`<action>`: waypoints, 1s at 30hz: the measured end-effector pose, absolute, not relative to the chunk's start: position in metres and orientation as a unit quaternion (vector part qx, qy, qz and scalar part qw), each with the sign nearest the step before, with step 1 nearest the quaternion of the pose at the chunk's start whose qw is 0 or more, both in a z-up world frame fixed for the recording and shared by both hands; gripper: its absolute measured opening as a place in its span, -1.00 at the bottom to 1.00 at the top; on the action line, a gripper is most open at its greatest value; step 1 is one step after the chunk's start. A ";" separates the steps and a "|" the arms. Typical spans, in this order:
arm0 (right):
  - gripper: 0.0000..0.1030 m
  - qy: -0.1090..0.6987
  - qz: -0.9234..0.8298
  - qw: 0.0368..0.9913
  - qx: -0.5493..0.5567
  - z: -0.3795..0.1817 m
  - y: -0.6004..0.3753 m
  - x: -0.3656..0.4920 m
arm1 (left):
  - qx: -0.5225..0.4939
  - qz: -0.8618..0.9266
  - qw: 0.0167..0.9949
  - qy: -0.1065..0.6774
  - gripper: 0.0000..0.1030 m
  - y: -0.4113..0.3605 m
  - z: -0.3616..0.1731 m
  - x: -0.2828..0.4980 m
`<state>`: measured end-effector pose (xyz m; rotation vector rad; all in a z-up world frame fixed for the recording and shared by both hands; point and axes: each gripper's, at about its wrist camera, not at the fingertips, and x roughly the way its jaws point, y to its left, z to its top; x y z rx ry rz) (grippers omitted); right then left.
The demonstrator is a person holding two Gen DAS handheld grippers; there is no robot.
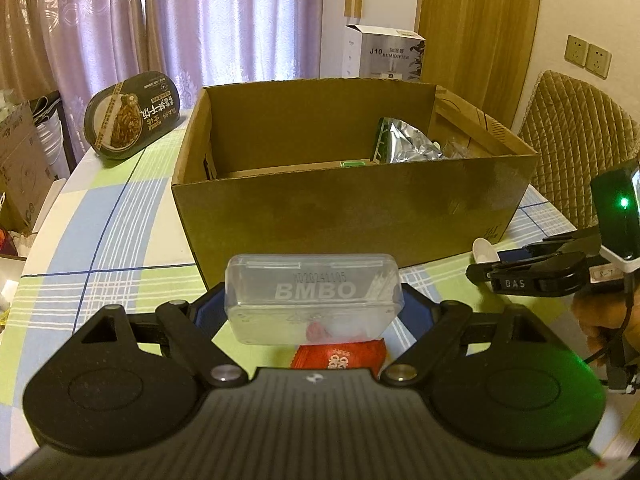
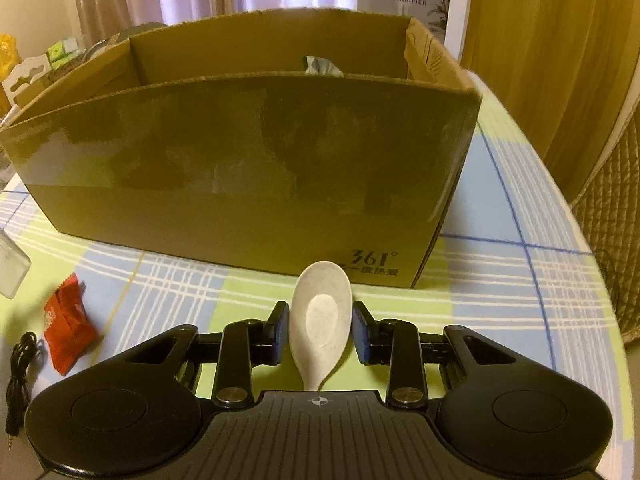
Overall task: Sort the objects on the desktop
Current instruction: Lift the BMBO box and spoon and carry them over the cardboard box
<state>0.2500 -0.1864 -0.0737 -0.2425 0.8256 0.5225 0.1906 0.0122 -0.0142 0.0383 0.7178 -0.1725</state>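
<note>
Worktop (image 2: 500,272) cover: checked pattern of pale green, light blue and white, with thin dark blue lines. Cardboard box (image 2: 248,160): plain brown, black print at one lower corner. Spoon (image 2: 320,320): off-white, finely speckled. Plastic case (image 1: 312,296): clear, white lettering. Snack packet (image 2: 68,332): red. Cable (image 2: 20,376): black. Both grippers: black bodies, dark blue pads. Oval tin (image 1: 132,116): dark green, yellow trim. Curtains (image 1: 160,20): pale lilac, patterned sheer.

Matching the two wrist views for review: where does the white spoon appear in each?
Left wrist: white spoon at far right, held by the right hand-held gripper.
Right wrist: lower centre, between that gripper's fingers.
Shared landmark: the cardboard box just behind it.
</note>
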 end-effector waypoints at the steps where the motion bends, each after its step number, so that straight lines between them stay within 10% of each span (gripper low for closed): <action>1: -0.42 0.393 0.254 0.876 -0.117 -0.071 -0.188 0.247 | 0.019 -0.084 0.933 0.350 0.65 0.012 -0.014 0.190; 30: -0.42 0.283 0.311 0.902 -0.092 0.060 -0.171 0.220 | 0.036 -0.088 0.953 0.287 0.65 0.010 0.053 0.194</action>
